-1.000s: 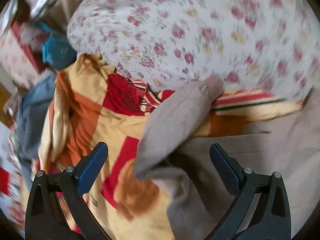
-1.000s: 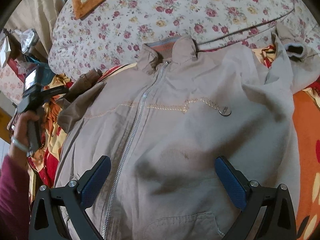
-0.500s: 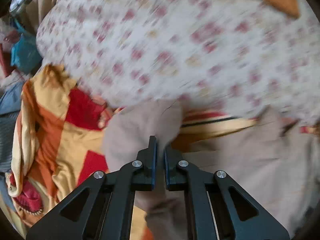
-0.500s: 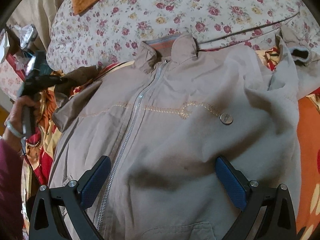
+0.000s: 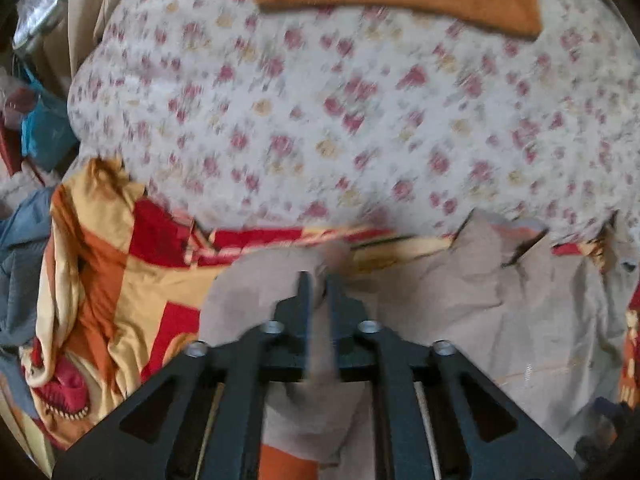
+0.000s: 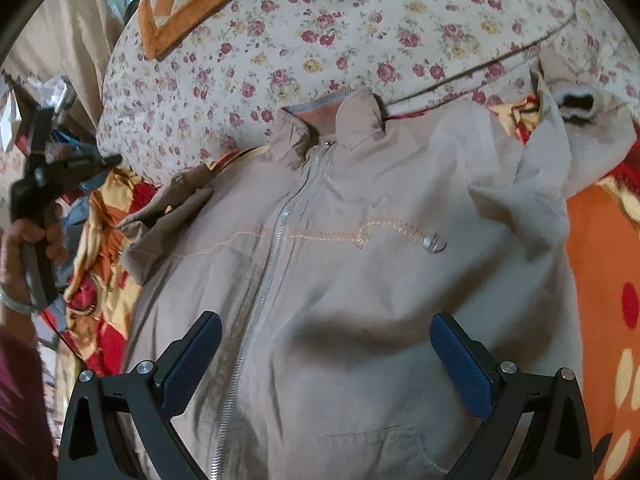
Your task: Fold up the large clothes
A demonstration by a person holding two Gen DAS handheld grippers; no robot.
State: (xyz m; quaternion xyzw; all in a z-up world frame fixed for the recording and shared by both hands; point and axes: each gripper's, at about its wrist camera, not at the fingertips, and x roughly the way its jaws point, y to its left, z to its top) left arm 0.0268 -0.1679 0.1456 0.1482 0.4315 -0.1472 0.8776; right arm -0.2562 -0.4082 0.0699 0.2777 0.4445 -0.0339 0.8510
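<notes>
**Sleeve clamped for the first fold**

Here, a beige jacket [image 6: 360, 280] is laid face up on the bed, zipped, with its collar [image 6: 324, 120] pointed away from the right tongs [image 6: 326, 354]. Those tongs are held wide apart just above the lower chest panel, with nothing between them, probably so that the body can be pinned or steadied. The sleeve [image 5: 256, 292] on the far side is clamped between the closed fingers of the left tongs [image 5: 318, 304], with the cloth bunched directly ahead of them; this grip appears chosen so that the sleeve can be drawn across the front. A patterned blanket [image 5: 120, 280] is spread beneath the jacket, and the floral bedsheet [image 6: 320, 32] lies beyond both tongs. The other sleeve cuff [image 6: 576, 100] is flopped beyond the right tongs, not yet folded.
</notes>
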